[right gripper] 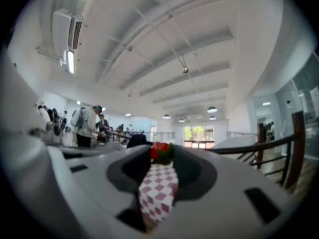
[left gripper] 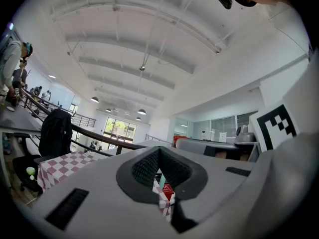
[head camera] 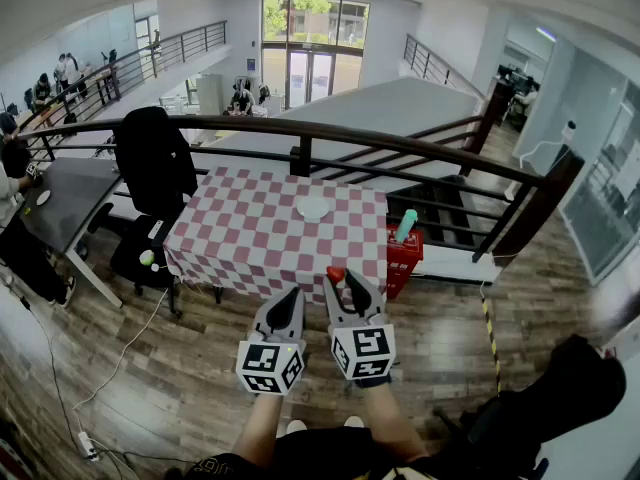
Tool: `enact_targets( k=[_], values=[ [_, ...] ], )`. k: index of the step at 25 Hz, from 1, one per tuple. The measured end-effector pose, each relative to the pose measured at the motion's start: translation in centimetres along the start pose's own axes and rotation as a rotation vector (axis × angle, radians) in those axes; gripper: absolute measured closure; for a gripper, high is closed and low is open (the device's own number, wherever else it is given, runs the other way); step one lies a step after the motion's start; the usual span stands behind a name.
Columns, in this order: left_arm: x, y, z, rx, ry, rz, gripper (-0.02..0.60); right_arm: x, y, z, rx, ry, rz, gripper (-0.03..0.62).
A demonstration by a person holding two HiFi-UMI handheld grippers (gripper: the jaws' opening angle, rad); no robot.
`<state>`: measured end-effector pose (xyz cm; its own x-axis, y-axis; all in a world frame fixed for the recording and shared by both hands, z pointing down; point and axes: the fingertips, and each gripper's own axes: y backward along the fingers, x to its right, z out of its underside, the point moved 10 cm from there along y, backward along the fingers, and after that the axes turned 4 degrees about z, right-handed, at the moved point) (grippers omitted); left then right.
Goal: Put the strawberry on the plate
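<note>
Chair [head camera: 155, 163], black and draped in dark cloth, stands just off the left edge of the table [head camera: 250, 230], which wears a red-and-white checked cloth.

Your left gripper [head camera: 294, 294] hangs in front of the table's near edge, over the wooden floor. Its jaws are closed tip to tip with nothing between them; through the slit below the tips, the left gripper view shows only checked cloth and something red beyond.

The plate [head camera: 313, 207], small and white, sits well back on the table, toward the far right corner, with nothing on it.

The strawberry [head camera: 336, 273] lies at the table's near edge, close to the near right corner and well apart from the plate. Your right gripper [head camera: 344, 279] reaches to that same edge with its jaws spread wide. In the right gripper view the strawberry [right gripper: 159, 152] sits between the jaw tips, resting on the cloth.

Past the right edge, a red crate [head camera: 403, 253] stands on the floor with a teal bottle [head camera: 406, 225] sticking up from it.
</note>
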<state>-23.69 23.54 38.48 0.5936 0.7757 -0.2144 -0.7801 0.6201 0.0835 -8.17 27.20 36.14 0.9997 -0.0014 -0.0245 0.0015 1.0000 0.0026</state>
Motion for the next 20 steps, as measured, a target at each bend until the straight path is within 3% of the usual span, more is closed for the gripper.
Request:
enact_targets(
  k=[6, 14, 20],
  values=[
    [-3.4, 2.3, 0.7, 0.0, 0.086, -0.057, 0.572, -4.0, -0.2, 1.6, -0.032, 0.068, -0.046, 0.449],
    [-5.1, 2.1, 1.2, -0.022, 0.087, -0.083, 0.572, -4.7, -2.4, 1.9, -0.023, 0.055, -0.09, 0.45],
    [-7.2, -2.6, 1.6, -0.035, 0.06, -0.118, 0.572, -2.5, -7.8, 2.5, -0.001, 0.016, -0.137, 0.448]
  ],
)
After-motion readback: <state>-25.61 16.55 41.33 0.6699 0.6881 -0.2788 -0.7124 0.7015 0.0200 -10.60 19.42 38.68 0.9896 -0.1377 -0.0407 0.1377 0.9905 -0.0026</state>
